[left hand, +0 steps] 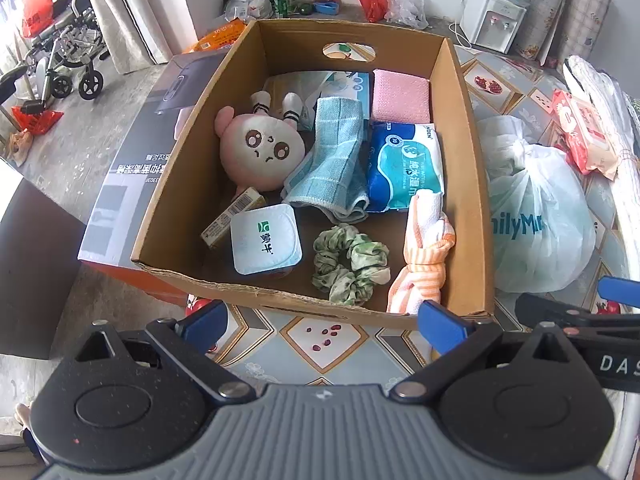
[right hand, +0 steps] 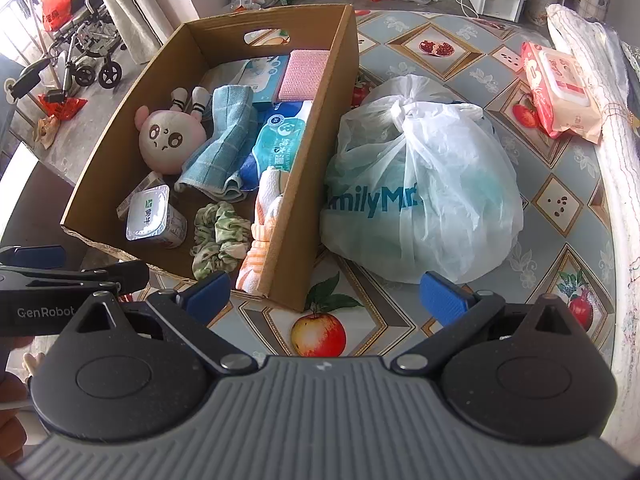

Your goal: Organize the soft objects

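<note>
Both grippers, left point(left hand: 323, 322) and right point(right hand: 325, 293), hang wide apart and empty near the cardboard box point(left hand: 472, 208). The pink plush point(left hand: 260, 152) and green scrunchie point(left hand: 350, 264) lie inside.

The cardboard box point(left hand: 460, 184) holds a plush toy point(left hand: 256, 152), blue towel point(left hand: 336, 152) and, seemingly, a scrunchie point(left hand: 350, 266).

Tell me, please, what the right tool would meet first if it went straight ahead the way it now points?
Probably the tied white plastic bag on the table: it sits just ahead of the open right tool, slightly right of centre. The cardboard box's near corner is close on the left; depth is unclear.
</note>
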The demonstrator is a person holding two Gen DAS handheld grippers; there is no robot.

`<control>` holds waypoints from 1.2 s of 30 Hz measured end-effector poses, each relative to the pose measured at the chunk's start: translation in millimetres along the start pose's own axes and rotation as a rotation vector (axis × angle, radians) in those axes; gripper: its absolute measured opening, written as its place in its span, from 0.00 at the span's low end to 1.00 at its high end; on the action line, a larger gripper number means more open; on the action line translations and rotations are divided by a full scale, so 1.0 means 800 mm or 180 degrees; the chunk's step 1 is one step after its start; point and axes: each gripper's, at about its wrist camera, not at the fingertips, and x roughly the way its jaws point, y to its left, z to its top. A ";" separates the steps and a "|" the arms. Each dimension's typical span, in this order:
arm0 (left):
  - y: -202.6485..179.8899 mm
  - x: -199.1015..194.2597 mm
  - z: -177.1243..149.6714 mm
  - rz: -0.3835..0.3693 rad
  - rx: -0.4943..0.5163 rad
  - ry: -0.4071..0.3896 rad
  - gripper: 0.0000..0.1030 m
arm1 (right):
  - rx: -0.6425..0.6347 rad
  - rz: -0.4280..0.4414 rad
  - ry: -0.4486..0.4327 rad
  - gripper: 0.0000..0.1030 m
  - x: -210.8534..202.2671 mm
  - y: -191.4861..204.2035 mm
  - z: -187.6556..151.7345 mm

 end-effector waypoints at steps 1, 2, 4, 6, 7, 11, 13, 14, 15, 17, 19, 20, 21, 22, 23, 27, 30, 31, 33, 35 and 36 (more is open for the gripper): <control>0.001 0.000 0.000 0.0000 -0.0005 0.0005 0.99 | -0.0009 -0.0001 -0.0002 0.99 0.000 0.001 0.001; 0.001 0.000 0.000 0.0002 -0.0011 0.0008 0.99 | -0.0019 0.0000 -0.0003 0.99 0.001 0.002 0.001; 0.003 0.000 -0.001 0.0011 -0.0023 0.0011 0.98 | -0.0044 0.0001 -0.0003 0.99 0.002 0.004 0.002; 0.005 0.001 -0.001 0.0018 -0.0044 0.0018 0.98 | -0.0068 0.0003 0.0001 0.99 0.004 0.007 0.003; 0.006 0.002 -0.001 0.0015 -0.0056 0.0025 0.98 | -0.0078 0.0007 0.0006 0.99 0.005 0.008 0.004; 0.014 0.006 -0.002 0.0012 -0.0118 0.0059 0.97 | -0.0101 0.0031 0.0024 0.99 0.011 0.014 0.005; 0.018 0.007 -0.003 0.0027 -0.0138 0.0061 0.97 | -0.0129 0.0041 0.0026 0.99 0.014 0.018 0.005; 0.020 0.007 -0.004 0.0036 -0.0148 0.0062 0.97 | -0.0147 0.0046 0.0027 0.99 0.015 0.021 0.006; 0.022 0.007 -0.004 0.0041 -0.0158 0.0065 0.97 | -0.0161 0.0053 0.0027 0.99 0.016 0.023 0.006; 0.027 0.007 -0.005 0.0053 -0.0184 0.0064 0.97 | -0.0190 0.0069 0.0025 0.99 0.017 0.027 0.008; 0.032 0.006 -0.005 0.0066 -0.0206 0.0060 0.97 | -0.0218 0.0080 0.0022 0.99 0.018 0.032 0.010; 0.034 0.006 -0.005 0.0071 -0.0218 0.0058 0.97 | -0.0229 0.0085 0.0018 0.99 0.019 0.034 0.011; 0.036 0.006 -0.005 0.0075 -0.0229 0.0054 0.97 | -0.0239 0.0089 0.0015 0.99 0.019 0.036 0.012; 0.038 0.006 -0.004 0.0082 -0.0238 0.0051 0.97 | -0.0248 0.0091 0.0014 0.99 0.020 0.038 0.013; 0.039 0.006 -0.004 0.0087 -0.0245 0.0047 0.97 | -0.0255 0.0093 0.0014 0.99 0.020 0.040 0.014; 0.044 0.006 -0.003 0.0097 -0.0265 0.0043 0.97 | -0.0277 0.0093 0.0011 0.99 0.021 0.045 0.016; 0.047 0.006 -0.003 0.0094 -0.0279 0.0048 0.97 | -0.0298 0.0088 0.0006 0.99 0.022 0.047 0.017; 0.047 0.007 -0.003 0.0094 -0.0283 0.0049 0.97 | -0.0299 0.0088 0.0009 0.99 0.022 0.048 0.018; 0.048 0.007 -0.003 0.0093 -0.0285 0.0052 0.97 | -0.0298 0.0088 0.0011 0.99 0.023 0.049 0.018; 0.049 0.008 -0.002 0.0098 -0.0284 0.0056 0.97 | -0.0295 0.0083 0.0022 0.99 0.024 0.050 0.018; 0.050 0.008 -0.002 0.0100 -0.0284 0.0056 0.96 | -0.0294 0.0081 0.0025 0.99 0.024 0.050 0.018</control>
